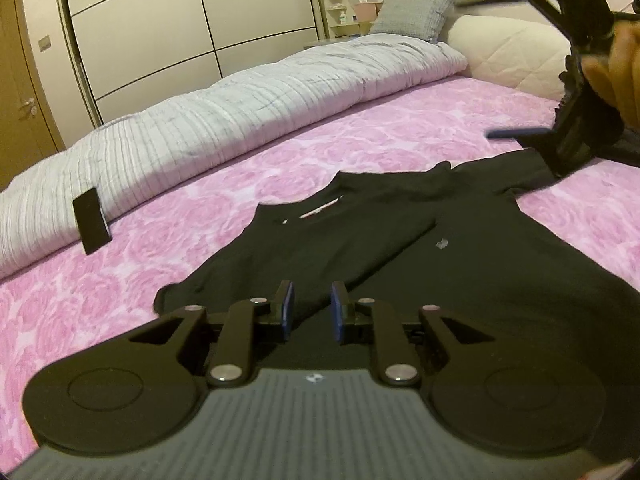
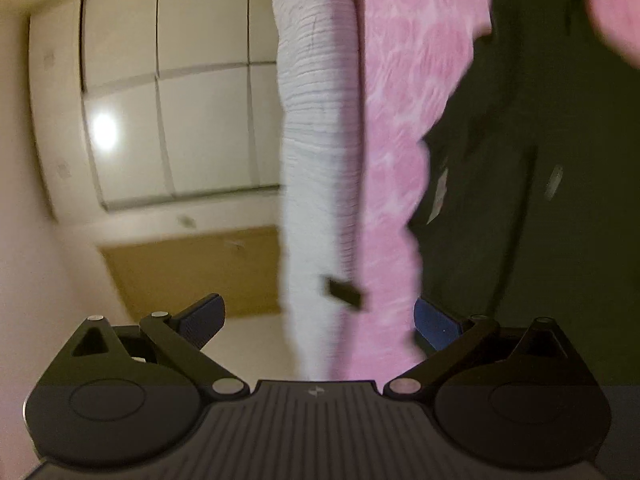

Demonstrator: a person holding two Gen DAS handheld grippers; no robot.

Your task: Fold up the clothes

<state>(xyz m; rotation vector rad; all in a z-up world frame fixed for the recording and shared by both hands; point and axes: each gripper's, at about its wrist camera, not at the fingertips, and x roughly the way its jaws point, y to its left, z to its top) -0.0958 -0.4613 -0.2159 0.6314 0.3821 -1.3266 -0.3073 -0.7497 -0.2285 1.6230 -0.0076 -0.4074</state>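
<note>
A black T-shirt (image 1: 400,240) lies flat on the pink floral bedspread (image 1: 340,140), collar toward the headboard, with its left side folded in over the body. My left gripper (image 1: 313,310) hovers over the shirt's near hem; its blue pads stand a narrow gap apart with no cloth pinched between them. My right gripper (image 1: 490,68) is in a hand at the upper right, above the shirt's far sleeve, jaws spread wide and empty. The rolled, blurred right wrist view shows the right gripper (image 2: 320,320) wide open, with the shirt (image 2: 520,160) to its right.
A rolled white duvet (image 1: 240,108) runs along the bed's far side, and a flat black phone-like object (image 1: 92,220) leans against it. Behind it are a grey pillow (image 1: 416,10), a cream headboard (image 1: 508,52) and a pale wardrobe (image 1: 180,20). A wooden door (image 1: 20,80) stands at far left.
</note>
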